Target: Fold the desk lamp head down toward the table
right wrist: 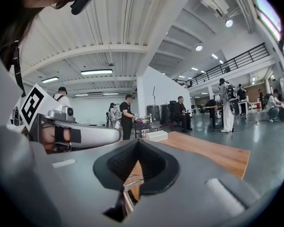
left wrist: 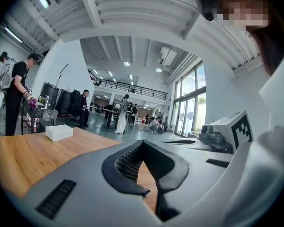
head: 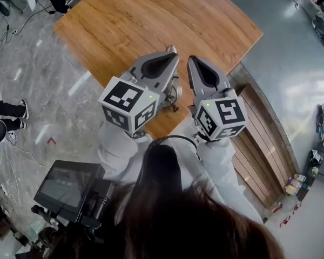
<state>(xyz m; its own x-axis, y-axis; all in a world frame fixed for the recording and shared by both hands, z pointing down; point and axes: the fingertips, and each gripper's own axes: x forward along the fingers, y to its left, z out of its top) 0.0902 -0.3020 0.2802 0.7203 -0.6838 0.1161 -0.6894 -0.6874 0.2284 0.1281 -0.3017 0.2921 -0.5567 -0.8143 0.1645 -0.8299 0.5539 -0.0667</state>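
The desk lamp [head: 175, 94] shows only as silver metal parts on the wooden table [head: 151, 20], mostly hidden under my two grippers. My left gripper [head: 170, 56] is held above it, jaws shut with nothing between them. My right gripper [head: 194, 61] is beside it to the right, also shut and empty. In the left gripper view my left gripper [left wrist: 142, 143] points out over the tabletop [left wrist: 23, 157]. In the right gripper view a chrome piece of the lamp [right wrist: 130, 180] shows low through the opening behind the shut jaws of my right gripper [right wrist: 138, 141]. Neither gripper visibly touches the lamp.
A white box [left wrist: 59, 132] [right wrist: 157, 135] lies at the table's far end. A wooden bench [head: 262, 144] runs along the table's right side. A screen on a stand [head: 67, 185] sits at lower left. Several people stand in the hall beyond the table.
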